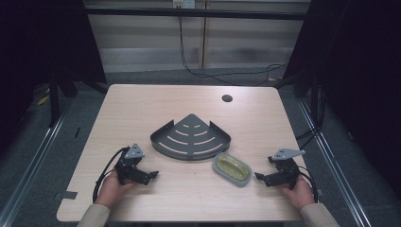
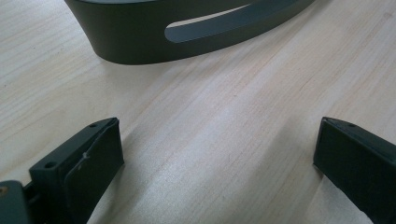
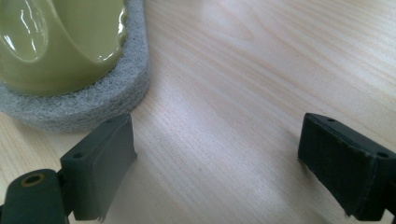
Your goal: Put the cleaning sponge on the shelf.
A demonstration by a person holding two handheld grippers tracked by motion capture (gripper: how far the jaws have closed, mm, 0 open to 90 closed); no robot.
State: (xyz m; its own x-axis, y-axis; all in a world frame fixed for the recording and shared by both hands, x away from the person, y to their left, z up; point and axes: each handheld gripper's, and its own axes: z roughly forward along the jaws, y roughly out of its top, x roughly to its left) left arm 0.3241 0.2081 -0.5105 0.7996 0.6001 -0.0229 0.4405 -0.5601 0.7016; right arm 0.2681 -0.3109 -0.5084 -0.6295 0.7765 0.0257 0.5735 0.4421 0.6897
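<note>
A dark grey fan-shaped metal shelf [image 1: 191, 137] with curved slots lies at the middle of the wooden table [image 1: 142, 101]. Its slotted front wall [image 2: 196, 32] rises just beyond my left gripper. Close to its right front corner lies a scrubbing pad [image 1: 231, 169], a grey felt base with a glossy olive-green handle [image 3: 56, 42]. My left gripper [image 1: 152, 176] rests low on the table at the front left, open, nothing between its fingers [image 2: 95, 161]. Open too, my right gripper [image 1: 258, 177] sits at the front right, its left finger [image 3: 105, 156] next to the pad's grey edge.
A round cable hole [image 1: 227, 98] is set in the table's far right part. Black cables [image 1: 208, 71] run over the floor behind the table. Dark curtains and frame posts stand at both sides.
</note>
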